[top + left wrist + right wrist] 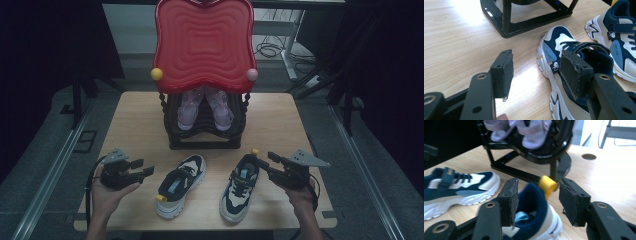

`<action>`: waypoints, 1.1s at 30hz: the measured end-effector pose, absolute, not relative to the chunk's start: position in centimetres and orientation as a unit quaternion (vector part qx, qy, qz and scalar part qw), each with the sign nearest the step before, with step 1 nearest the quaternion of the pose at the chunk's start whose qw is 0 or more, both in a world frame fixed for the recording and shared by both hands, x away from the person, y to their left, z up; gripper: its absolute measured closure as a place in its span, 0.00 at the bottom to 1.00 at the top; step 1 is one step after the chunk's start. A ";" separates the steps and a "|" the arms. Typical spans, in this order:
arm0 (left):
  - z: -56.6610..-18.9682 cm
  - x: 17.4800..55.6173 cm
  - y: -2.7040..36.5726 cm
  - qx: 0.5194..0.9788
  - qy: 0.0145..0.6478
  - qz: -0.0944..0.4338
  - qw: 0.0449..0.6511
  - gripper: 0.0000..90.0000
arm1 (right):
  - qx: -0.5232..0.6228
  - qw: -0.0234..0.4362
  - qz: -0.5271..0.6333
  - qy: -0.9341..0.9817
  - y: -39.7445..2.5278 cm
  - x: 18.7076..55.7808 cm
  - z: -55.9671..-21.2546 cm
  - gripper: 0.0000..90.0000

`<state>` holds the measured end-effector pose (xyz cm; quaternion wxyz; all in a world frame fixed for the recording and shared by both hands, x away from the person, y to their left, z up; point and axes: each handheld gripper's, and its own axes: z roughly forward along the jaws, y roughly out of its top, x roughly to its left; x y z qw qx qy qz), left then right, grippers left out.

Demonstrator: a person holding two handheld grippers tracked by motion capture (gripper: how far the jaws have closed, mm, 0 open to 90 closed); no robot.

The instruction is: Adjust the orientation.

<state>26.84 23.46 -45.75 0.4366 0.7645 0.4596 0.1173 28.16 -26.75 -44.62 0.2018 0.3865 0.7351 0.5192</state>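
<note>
Two sneakers lie side by side on the surface [135,115]. The right gripper [266,165], jaws spread, straddles the right sneaker's [241,186] heel; the left gripper [142,169] hangs released beside the left sneaker [181,185].

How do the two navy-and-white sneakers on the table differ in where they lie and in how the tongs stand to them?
The left sneaker lies with its heel toward the person, while the right sneaker points its toe there. The right tongs stand open around the right sneaker's heel by its yellow loop; the left tongs stand open beside the left sneaker, apart from it. Both share one colourway, and both lie before the black rack.
</note>
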 end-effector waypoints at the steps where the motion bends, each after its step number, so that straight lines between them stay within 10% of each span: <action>1: -45.8 26.8 23.5 0.764 0.460 0.117 0.437 0.49 | 0.386 0.202 0.519 0.735 -26.8 28.2 -44.6 0.57; 17: -46.4 27.1 22.8 0.777 0.457 0.108 0.420 0.46 | 0.305 0.153 0.502 0.795 -21.6 27.3 -44.6 0.98; 33: -46.8 27.2 22.7 0.787 0.456 0.107 0.402 0.47 | 0.276 0.127 0.472 0.828 -17.9 27.0 -46.3 0.99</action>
